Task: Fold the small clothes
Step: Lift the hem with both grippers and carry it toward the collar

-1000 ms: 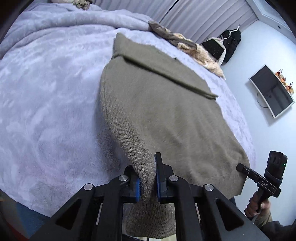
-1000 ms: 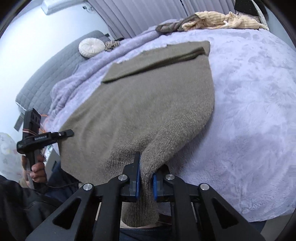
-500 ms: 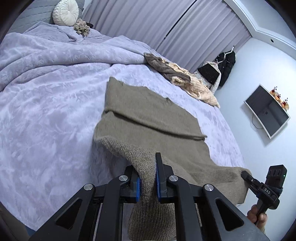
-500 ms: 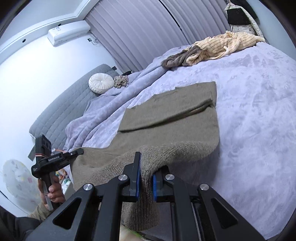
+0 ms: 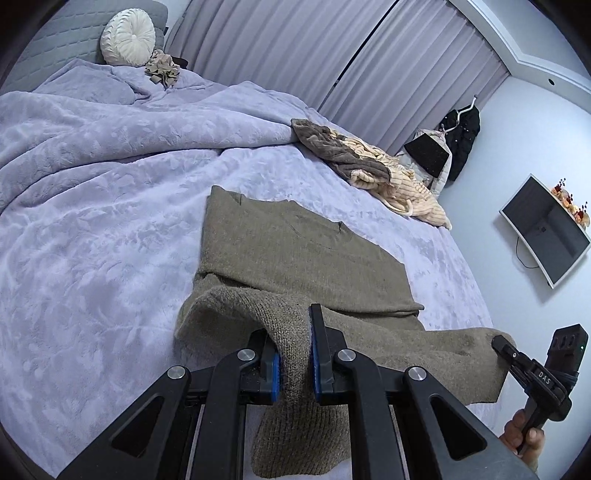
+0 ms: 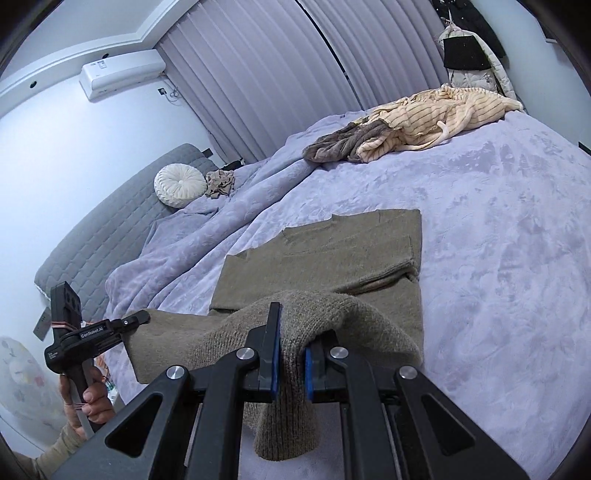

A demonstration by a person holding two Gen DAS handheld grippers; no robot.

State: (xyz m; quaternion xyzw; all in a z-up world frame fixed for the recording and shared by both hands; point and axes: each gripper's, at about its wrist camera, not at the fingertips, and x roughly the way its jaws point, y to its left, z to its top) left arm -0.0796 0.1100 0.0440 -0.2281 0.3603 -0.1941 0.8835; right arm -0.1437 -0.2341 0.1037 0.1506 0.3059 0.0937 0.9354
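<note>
An olive-brown knit sweater (image 5: 295, 251) lies on the lilac bed, its far part flat with the sleeves folded across it; it also shows in the right wrist view (image 6: 332, 254). My left gripper (image 5: 293, 354) is shut on the near left corner of the hem and holds it lifted above the bed. My right gripper (image 6: 291, 354) is shut on the near right corner, also lifted. The hem hangs stretched between both grippers. The right gripper shows in the left wrist view (image 5: 498, 341), and the left gripper shows in the right wrist view (image 6: 142, 315).
A pile of beige striped and grey clothes (image 5: 369, 162) lies at the far side of the bed (image 5: 92, 221). A round white cushion (image 5: 127, 33) and a small crumpled beige garment (image 5: 162, 68) sit by the grey headboard. A wall monitor (image 5: 546, 229) hangs at the right.
Both grippers have risen and moved forward over the bed with the sweater's hem, so the near part of the sweater now folds up over its far part.
</note>
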